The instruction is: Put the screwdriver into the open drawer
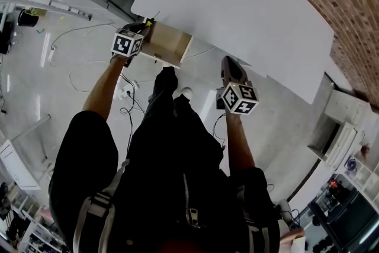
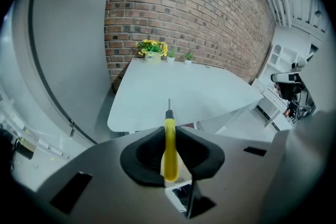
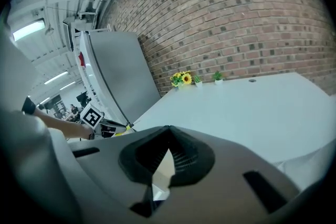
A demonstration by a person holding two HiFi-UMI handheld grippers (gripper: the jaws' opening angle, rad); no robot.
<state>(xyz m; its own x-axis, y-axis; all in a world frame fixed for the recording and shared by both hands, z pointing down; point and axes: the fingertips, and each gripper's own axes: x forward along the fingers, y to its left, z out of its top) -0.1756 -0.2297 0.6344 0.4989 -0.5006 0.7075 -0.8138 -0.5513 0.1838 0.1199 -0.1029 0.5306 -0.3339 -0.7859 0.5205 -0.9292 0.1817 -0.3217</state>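
**1. Bench** (image 1: 249, 15): white top. The drawer hangs under its near edge, toward the left corner.

**2. Drawer** (image 1: 172, 44): pale wooden box, pulled out and open to the top. It is the reference for all entries below.

**3. Left hand-held gripper** (image 1: 145, 25): at the drawer's rear left corner, slanting downward. Its jaws are clamped on the screwdriver's handle.

**4. Right hand-held gripper** (image 3: 168, 129): well to the right of the drawer, over the floor. Its jaws are pressed together with nothing between them.

**5. Screwdriver** (image 2: 169, 149): yellow handle, dark collar, thin shaft. It is carried in the left jaws with the shaft running out past them. Its tip is near the drawer's rear left corner, and it is not yet inside.

**Handling note (judgement):**
- The step in hand is the carry-in.
- Bring the left gripper rightward until it is over the middle of the drawer.
- Lower it until the handle is below the rim, and only then loosen the jaws.
- Keep the shaft lying along the drawer's length so the tip does not catch a wall or the bench edge.
- The right gripper is best kept out of the way.
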